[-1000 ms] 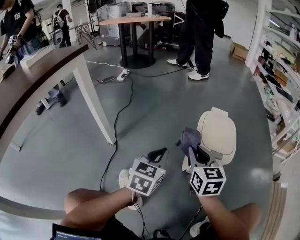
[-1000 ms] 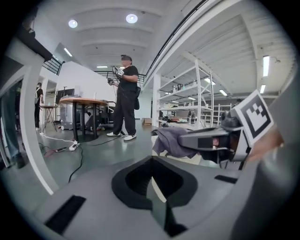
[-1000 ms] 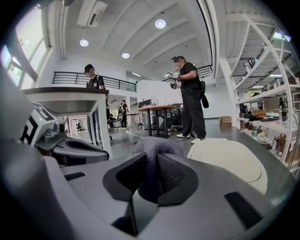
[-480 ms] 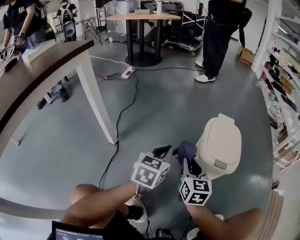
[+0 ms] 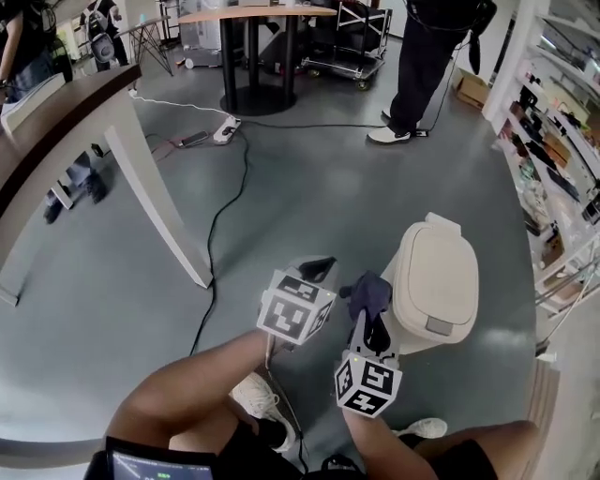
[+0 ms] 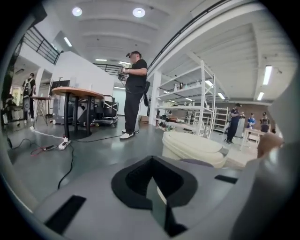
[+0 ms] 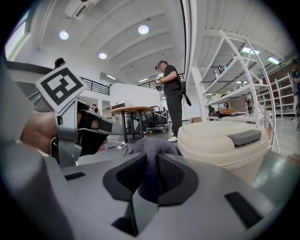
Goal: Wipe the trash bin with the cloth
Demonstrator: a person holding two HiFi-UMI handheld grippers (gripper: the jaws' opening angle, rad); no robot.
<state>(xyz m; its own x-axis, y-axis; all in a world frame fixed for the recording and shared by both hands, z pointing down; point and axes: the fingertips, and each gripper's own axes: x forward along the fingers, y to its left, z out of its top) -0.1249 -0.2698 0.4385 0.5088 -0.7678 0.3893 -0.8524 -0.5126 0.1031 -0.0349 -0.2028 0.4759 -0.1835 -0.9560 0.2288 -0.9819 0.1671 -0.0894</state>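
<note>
The cream trash bin (image 5: 434,281) stands on the grey floor with its lid down; it also shows in both gripper views (image 6: 192,146) (image 7: 220,140). My right gripper (image 5: 371,325) is shut on a grey-purple cloth (image 5: 368,292), which bunches out above the jaws (image 7: 152,152) just left of the bin. The cloth sits close against the bin's left side; I cannot tell whether it touches. My left gripper (image 5: 319,269) hovers left of the cloth, jaws shut with nothing held (image 6: 152,180). It appears at the left of the right gripper view (image 7: 75,124).
A white table leg (image 5: 155,202) and a black cable (image 5: 220,216) cross the floor to the left. Shelving (image 5: 562,141) lines the right side, close behind the bin. A person (image 5: 422,56) stands at the back near a round table (image 5: 248,19).
My right gripper has drawn back toward me and leftward with the cloth. The left gripper has moved forward, level with the cloth. The bin has stayed put.
</note>
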